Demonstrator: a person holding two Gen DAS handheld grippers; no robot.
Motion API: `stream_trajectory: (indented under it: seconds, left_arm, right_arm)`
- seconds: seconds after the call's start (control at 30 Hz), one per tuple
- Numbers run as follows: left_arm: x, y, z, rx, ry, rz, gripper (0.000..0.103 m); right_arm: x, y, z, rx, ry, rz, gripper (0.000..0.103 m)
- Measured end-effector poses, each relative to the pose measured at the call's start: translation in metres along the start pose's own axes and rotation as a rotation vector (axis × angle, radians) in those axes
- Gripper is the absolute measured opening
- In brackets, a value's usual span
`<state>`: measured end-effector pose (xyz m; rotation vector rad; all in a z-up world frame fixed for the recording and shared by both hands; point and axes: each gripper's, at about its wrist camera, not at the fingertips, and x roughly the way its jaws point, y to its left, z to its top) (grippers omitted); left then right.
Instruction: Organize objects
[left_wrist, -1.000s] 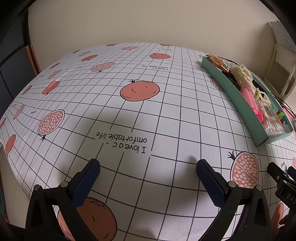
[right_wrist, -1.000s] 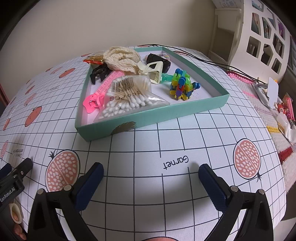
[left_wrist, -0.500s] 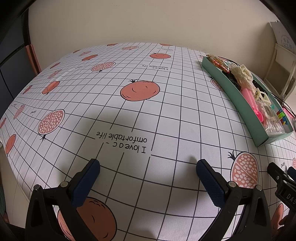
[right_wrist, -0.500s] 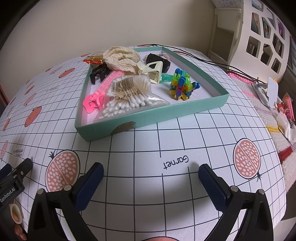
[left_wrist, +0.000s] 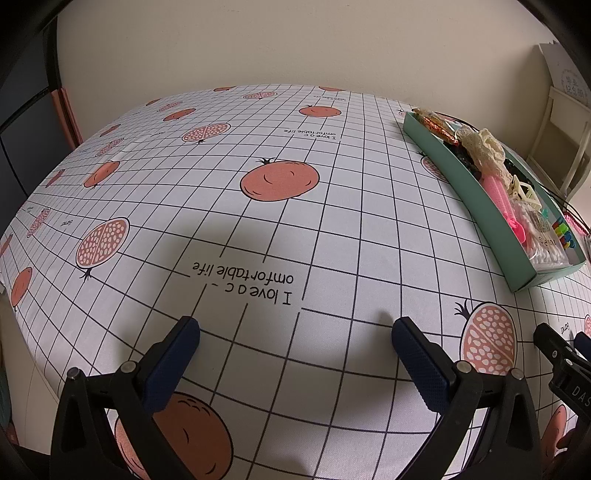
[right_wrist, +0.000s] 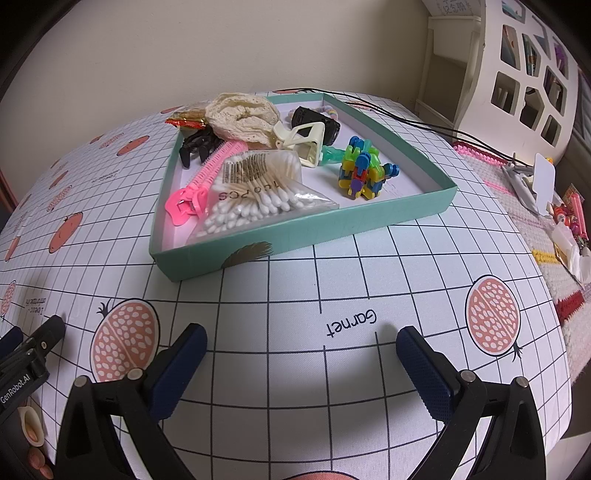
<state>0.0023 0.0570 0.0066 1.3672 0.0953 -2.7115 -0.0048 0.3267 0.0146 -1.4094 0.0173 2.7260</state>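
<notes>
Tray (right_wrist: 306, 236): shallow teal card box on the tabletop (right_wrist: 369, 295), ahead of the right gripper (right_wrist: 301, 341); it serves as the landmark below.
Right gripper: fingers spread wide, holding nothing, low over the cloth just short of the tray's near wall.
Left gripper (left_wrist: 295, 332): fingers likewise spread and empty, over bare cloth well to the left of the tray (left_wrist: 476, 210).
Cotton swab bag (right_wrist: 258, 195): inside the tray, near front wall. Judged light, slick film, limp; pinch a loose bag corner, not the swabs.
Pink clip (right_wrist: 201, 184): inside the tray, left of the bag, partly under it. Stiff plastic, light; grip across the narrow shaft.
Block toy (right_wrist: 364, 171): inside the tray, right of the bag. Rigid but knobbly, may come apart; grip across the middle.
Lace scrunchie (right_wrist: 242, 114): tray's far left. Soft, compressible; any pinch should hold.
Cream claw clip (right_wrist: 304, 140): tray centre. Hard, springy, likely to slip.
</notes>
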Motion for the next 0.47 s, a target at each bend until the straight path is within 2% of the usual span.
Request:
stream_trajectory:
  seconds: [0.47]
  left_arm:
    - [0.0002, 0.0017, -0.0009, -0.006, -0.001, 0.003, 0.103]
  right_arm:
    - [0.0001, -0.0001, 0.0002, 0.0, 0.0, 0.0, 0.103]
